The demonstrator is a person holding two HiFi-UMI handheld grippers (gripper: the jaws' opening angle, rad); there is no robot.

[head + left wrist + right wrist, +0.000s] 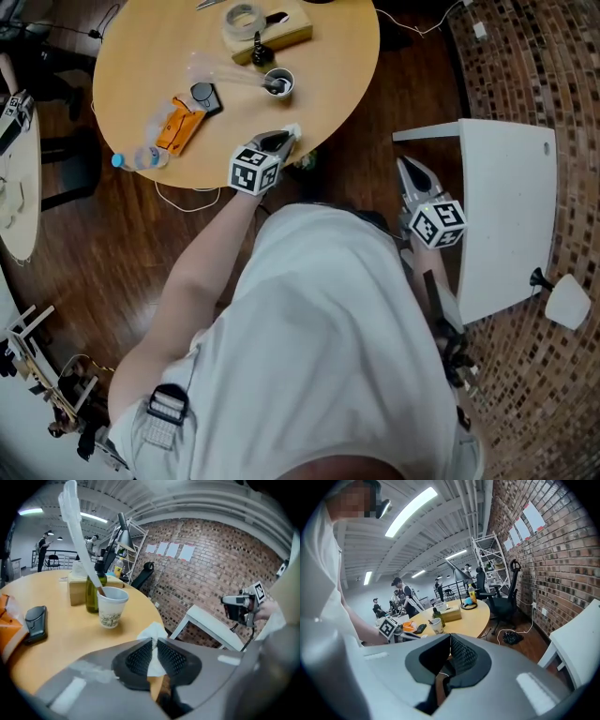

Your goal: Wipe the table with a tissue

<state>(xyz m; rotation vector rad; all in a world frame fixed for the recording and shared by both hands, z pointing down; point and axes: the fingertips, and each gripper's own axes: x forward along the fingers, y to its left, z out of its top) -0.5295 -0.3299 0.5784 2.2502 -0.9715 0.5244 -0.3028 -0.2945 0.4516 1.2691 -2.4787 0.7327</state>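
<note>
1. Open loft-style room: brick wall point(211, 573) across the right of the left gripper view, dark wooden floor point(122, 253) at lower left of the head view, white side table point(506, 216) at its right.
2. Round wooden table point(141, 56) at upper left of the head view, well cluttered: paper cup point(277, 83) near the middle, tissue box point(281, 33) and tape roll point(243, 19) at the top, orange packet point(178, 124) and a lying plastic bottle point(141, 157) toward the left rim.
3. Left gripper point(281, 141) at the table's near edge, clamped on a crumpled white tissue point(152, 634) poking out past the tips; touching the wood or not, impossible to tell.
4. Right gripper point(412, 173) out over the floor at centre right, jaws together with nothing between.
5. Wiping apparently only about to begin. Best pressed flat onto bare wood with a firm clamp, then swept in broad overlapping strokes along the open strip near the edge.
6. Worth steering clear of the cup: probably light, easy to tip.
</note>
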